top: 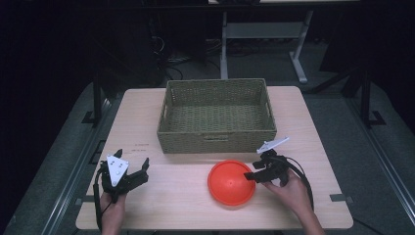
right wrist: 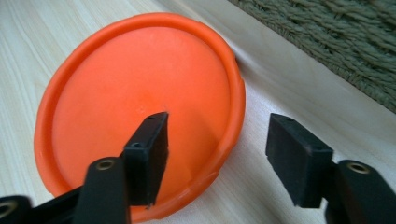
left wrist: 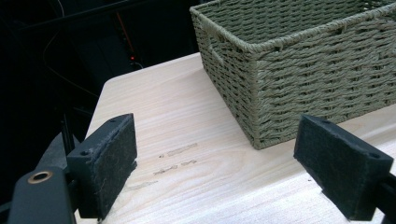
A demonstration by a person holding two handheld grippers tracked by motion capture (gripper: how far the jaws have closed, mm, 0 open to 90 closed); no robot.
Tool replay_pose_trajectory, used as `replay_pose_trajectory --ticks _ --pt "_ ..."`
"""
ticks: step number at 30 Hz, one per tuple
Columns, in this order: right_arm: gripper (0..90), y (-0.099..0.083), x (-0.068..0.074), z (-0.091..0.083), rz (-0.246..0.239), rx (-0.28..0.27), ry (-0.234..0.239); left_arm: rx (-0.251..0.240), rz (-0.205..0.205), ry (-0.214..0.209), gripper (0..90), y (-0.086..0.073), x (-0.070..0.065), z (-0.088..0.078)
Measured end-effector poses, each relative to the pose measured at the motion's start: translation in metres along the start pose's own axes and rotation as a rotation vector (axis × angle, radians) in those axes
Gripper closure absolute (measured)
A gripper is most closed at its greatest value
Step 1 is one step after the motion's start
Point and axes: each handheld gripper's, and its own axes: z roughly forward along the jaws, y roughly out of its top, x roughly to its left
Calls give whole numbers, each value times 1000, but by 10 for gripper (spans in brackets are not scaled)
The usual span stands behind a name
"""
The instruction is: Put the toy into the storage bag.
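Over on the left edge of the table (top: 147, 205), the left gripper (top: 131, 164) just sits with its jaws spread wide over bare wood, nothing between them. Further right, in front of the wicker basket (top: 215, 139), the orange plate (top: 231, 182) lies flat, and the right gripper (right wrist: 217, 156) straddles its rim, one jaw over the plate and one outside, jaws apart and not pinching yet. I'd guess the thin slick rim could squirt out or the plate could skid toward the basket if the pinch lands shallow.
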Motion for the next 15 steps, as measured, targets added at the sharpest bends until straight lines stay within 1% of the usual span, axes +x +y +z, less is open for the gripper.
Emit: replay_pose_trajectory --ticks 1,4,6,7,8,10,11,14,15 --pt "399 0 0 1 3 2 -1 4 6 0 128 0 0 0" --pt "429 -1 -3 5 10 16 6 -1 1 -2 127 0 -1 0" --pt "439 -1 -5 8 15 24 8 1 7 -2 127 0 -1 0" --pt "449 -1 -6 9 24 25 16 1 9 -1 127 0 -1 0" --pt "457 -1 -6 10 23 28 20 1 9 -1 127 0 -1 0" --pt "459 -1 -6 11 29 32 21 1 8 -1 127 0 0 0" --pt "470 -2 -8 14 28 32 37 2 8 1 127 0 0 0" --pt "484 -3 -9 16 42 35 54 -3 5 0 127 0 -1 0" --pt "489 -3 -10 17 49 33 67 2 11 0 127 0 0 -1"
